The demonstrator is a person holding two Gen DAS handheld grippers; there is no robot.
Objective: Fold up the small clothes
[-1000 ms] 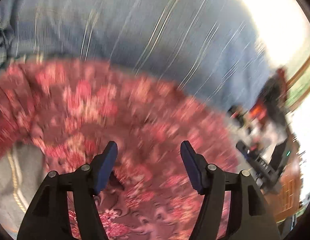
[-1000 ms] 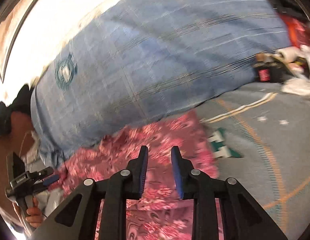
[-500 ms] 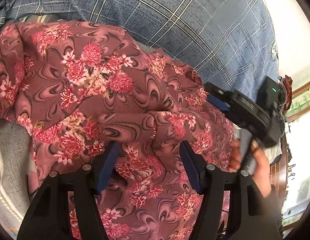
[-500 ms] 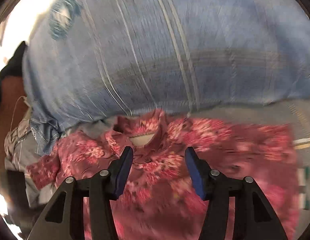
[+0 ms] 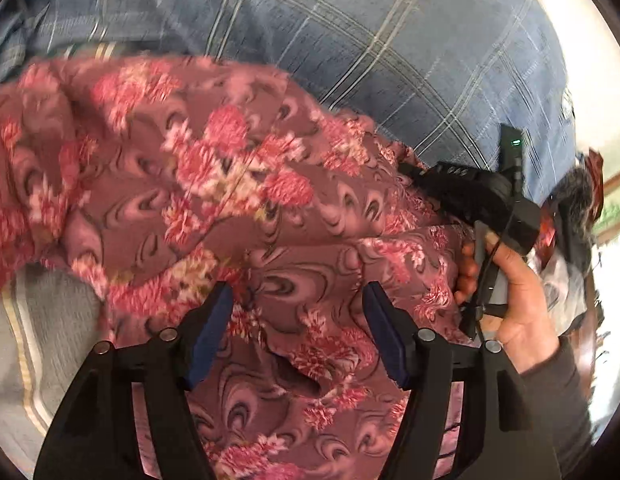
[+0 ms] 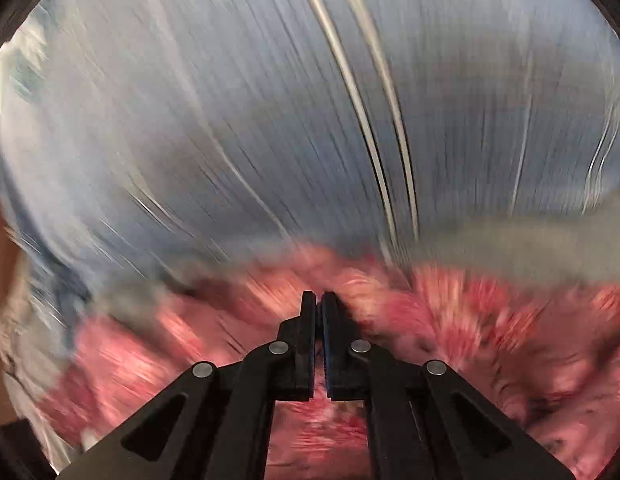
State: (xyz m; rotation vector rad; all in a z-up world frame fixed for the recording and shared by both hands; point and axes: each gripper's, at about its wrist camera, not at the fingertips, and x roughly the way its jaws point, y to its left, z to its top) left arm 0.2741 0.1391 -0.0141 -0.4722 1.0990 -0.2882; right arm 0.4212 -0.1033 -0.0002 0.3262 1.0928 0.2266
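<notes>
- Left wrist view: the floral garment [image 5: 246, 200] is seen rumpled and bunched on the grey bedding [image 5: 46, 320], in front of a blue plaid cloth [image 5: 349, 40]; no neat fold is visible, so most of the folding is judged still to be done.
- The left gripper [image 5: 298, 316] is angled down over the garment, jaws apart, nothing pinched.
- The right gripper [image 6: 317, 300], held in the person's hand [image 5: 505, 288], is clenched at the garment's edge; whether fabric is caught cannot be told through the blur.
</notes>
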